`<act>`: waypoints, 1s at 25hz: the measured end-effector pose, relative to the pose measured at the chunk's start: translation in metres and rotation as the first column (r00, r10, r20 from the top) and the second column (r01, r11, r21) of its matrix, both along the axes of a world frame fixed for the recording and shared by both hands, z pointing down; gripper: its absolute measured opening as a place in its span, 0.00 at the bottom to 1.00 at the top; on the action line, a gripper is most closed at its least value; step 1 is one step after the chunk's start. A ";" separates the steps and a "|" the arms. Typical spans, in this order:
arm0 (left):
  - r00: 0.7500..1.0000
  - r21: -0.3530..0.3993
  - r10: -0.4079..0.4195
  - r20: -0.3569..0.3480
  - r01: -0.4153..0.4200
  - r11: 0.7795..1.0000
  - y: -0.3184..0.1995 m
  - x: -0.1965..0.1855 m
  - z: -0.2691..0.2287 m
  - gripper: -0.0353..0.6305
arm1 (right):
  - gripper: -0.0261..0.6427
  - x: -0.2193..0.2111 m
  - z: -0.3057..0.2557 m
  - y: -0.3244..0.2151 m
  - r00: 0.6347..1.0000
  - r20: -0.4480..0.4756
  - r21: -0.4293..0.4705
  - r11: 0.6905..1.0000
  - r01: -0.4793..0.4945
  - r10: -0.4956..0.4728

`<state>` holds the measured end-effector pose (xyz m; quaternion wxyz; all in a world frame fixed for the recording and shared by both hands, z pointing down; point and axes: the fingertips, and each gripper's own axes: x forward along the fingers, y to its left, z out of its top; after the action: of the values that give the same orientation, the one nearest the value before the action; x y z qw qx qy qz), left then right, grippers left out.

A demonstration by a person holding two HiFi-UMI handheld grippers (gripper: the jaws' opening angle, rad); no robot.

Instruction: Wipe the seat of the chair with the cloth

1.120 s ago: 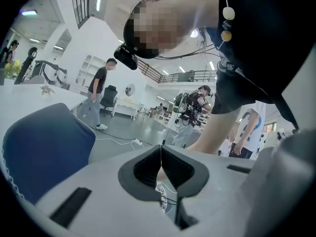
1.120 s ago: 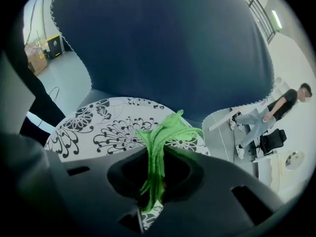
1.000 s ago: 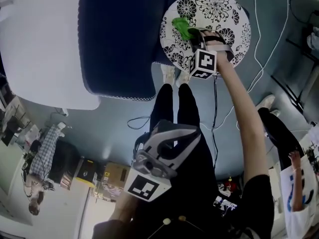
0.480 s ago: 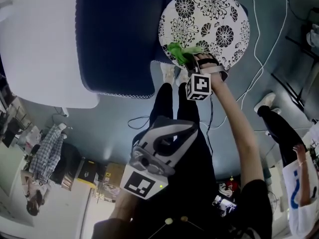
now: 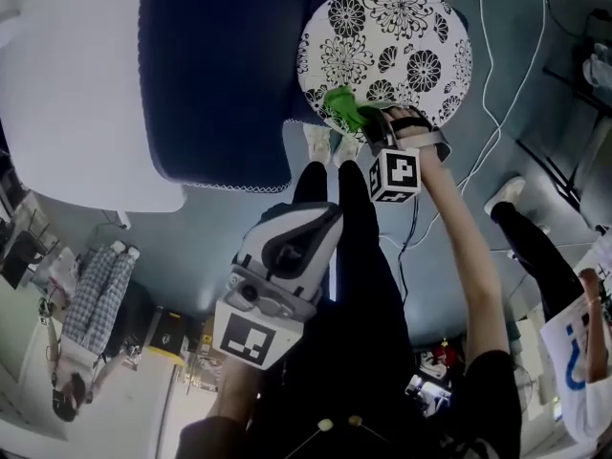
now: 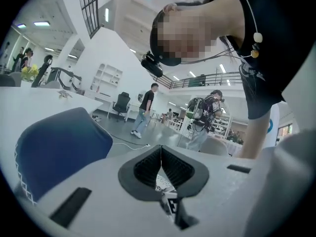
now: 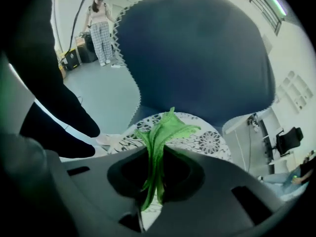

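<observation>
The round seat (image 5: 402, 36), white with black flowers, stands at the top of the head view. A green cloth (image 5: 344, 108) lies on its near left rim, with my right gripper (image 5: 368, 124) shut on it. In the right gripper view the cloth (image 7: 165, 130) fans out from between the jaws over the seat (image 7: 210, 141). My left gripper (image 5: 316, 223) hangs low by my legs, away from the seat. Its pads meet in the left gripper view, and my left gripper (image 6: 161, 154) holds nothing.
A dark blue cover with white zigzag trim (image 5: 220, 65) lies over a white table (image 5: 67, 84) left of the seat. A white cable (image 5: 492, 94) runs on the floor to the right. Another person's legs (image 5: 535, 247) stand right; a person in checked trousers (image 5: 91, 295) stands left.
My right gripper has dragged the green cloth from the seat's upper left down to its near rim. My left gripper has drifted left and lower.
</observation>
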<state>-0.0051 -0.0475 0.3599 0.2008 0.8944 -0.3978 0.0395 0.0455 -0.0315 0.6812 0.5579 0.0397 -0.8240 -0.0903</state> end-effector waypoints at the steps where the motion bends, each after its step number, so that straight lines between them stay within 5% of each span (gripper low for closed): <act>1: 1.000 -0.003 -0.003 -0.004 0.003 1.000 -0.001 0.000 0.000 0.06 | 0.12 0.005 -0.006 -0.021 1.000 -0.005 0.042 0.999 -0.020 0.020; 6: 0.999 -0.015 -0.009 -0.045 0.008 1.000 -0.009 0.005 0.010 0.06 | 0.12 0.039 -0.022 -0.126 0.992 -0.049 0.223 0.969 -0.103 0.116; 15: 0.999 0.061 -0.032 -0.014 0.033 0.998 -0.069 0.003 0.021 0.06 | 0.12 0.104 -0.010 -0.258 0.954 -0.139 0.371 0.907 -0.198 0.265; 18: 0.999 0.075 -0.042 -0.017 0.043 0.996 -0.085 0.005 0.023 0.06 | 0.12 0.114 -0.003 -0.276 0.937 -0.161 0.368 0.900 -0.235 0.310; 25: 1.000 0.085 -0.014 0.024 0.012 0.996 -0.097 0.013 0.032 0.06 | 0.12 0.107 0.037 -0.234 0.941 -0.203 0.250 0.943 -0.218 0.271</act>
<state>0.0074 -0.1445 0.3921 0.1580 0.8989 -0.4074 0.0325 0.1527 -0.2652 0.7180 0.6501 0.1940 -0.7253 -0.1164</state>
